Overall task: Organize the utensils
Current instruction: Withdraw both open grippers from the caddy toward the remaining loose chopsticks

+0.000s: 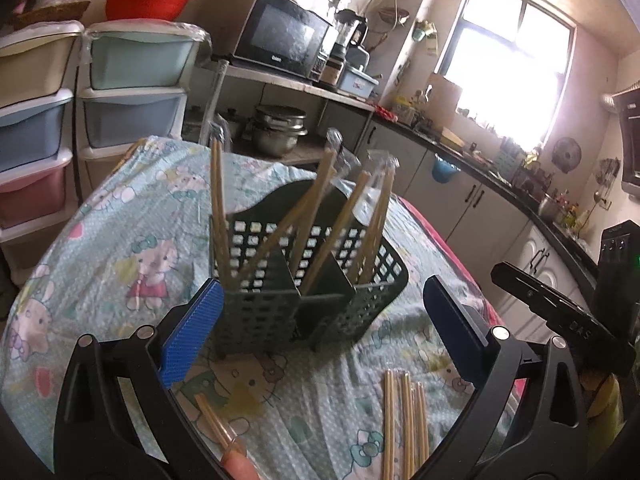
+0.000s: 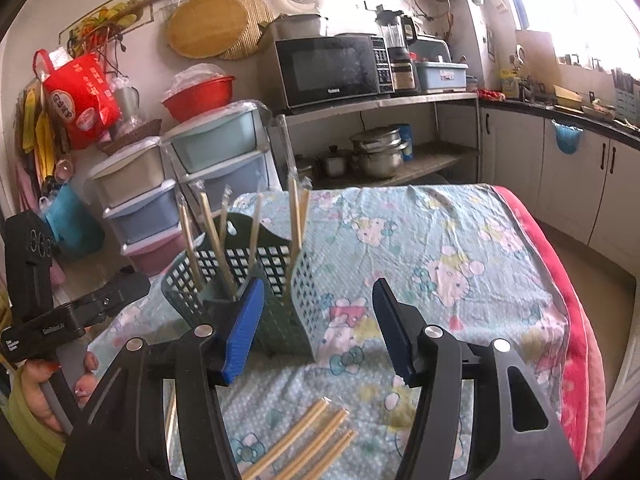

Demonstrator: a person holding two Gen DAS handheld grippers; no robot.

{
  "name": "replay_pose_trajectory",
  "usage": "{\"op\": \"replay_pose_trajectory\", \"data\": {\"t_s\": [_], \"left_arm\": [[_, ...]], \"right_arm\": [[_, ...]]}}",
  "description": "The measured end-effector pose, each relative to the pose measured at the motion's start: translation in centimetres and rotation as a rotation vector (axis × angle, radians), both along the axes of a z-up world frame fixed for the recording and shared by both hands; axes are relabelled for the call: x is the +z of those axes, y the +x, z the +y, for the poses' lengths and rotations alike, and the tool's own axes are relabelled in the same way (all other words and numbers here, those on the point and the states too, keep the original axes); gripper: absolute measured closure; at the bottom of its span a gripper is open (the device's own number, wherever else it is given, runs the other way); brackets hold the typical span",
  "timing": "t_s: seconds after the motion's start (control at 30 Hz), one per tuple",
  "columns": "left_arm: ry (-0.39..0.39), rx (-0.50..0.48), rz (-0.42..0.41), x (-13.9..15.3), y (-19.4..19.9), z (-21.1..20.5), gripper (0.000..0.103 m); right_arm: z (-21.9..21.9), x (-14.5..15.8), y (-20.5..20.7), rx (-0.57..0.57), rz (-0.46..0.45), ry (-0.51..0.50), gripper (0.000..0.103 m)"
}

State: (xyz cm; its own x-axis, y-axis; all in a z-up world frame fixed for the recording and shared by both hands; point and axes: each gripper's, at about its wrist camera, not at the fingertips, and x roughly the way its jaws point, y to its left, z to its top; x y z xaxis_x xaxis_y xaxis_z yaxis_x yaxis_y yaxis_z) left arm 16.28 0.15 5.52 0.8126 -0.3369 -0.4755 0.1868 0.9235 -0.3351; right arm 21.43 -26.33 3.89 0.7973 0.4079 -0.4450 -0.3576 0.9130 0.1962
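The task is judged partly done. Several chopsticks (image 1: 218,204) already stand upright or leaning in the caddy (image 1: 304,280), which sits on the table (image 1: 120,216); most carry clear plastic sleeves that stick up past their tips. A loose bundle (image 2: 308,440) lies flat on the cloth near the table's front edge, just below both grippers, and is yet to be loaded. One more stick (image 1: 216,424) shows at the bottom of the left view beside a fingertip; whether it is held cannot be told. The left gripper (image 1: 320,332) has its jaws wide apart with nothing between the pads, the caddy just beyond them. The right gripper (image 2: 320,328) also stands parted and empty, its left pad in front of the caddy's near corner. The caddy is dark green moulded plastic, lattice-walled, with solid dividers forming compartments and a wavy rim. The chopsticks are slim, pale bamboo or wood. The cloth is thin, wrinkled, printed cotton over a red blanket edge (image 2: 568,320).
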Motion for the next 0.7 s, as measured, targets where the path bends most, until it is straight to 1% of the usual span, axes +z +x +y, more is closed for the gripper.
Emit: {"op": "replay_pose_trajectory", "data": {"t_s": [0.33, 0.47, 0.57, 0.63, 0.7], "left_arm": [[0.050, -0.044, 0.060, -2.2, -0.3, -2.3, 0.011], [0.073, -0.059, 0.093, -3.2, -0.2, -3.1, 0.011], [0.098, -0.082, 0.119, -4.0, -0.1, -4.1, 0.011], [0.112, -0.103, 0.135, -4.5, 0.0, -4.7, 0.016], [0.127, -0.119, 0.152, -5.0, 0.1, -5.5, 0.024]], "right_arm": [[-1.0, -2.9, -0.5, 0.004, 0.063, -0.025, 0.049], [-1.0, -4.1, -0.6, 0.017, 0.104, -0.041, 0.056], [-1.2, -5.4, -0.3, 0.019, 0.151, -0.051, 0.062], [-1.3, -6.1, -0.2, 0.023, 0.180, -0.052, 0.065], [-1.5, -7.1, 0.0, 0.027, 0.216, -0.051, 0.068]]}}
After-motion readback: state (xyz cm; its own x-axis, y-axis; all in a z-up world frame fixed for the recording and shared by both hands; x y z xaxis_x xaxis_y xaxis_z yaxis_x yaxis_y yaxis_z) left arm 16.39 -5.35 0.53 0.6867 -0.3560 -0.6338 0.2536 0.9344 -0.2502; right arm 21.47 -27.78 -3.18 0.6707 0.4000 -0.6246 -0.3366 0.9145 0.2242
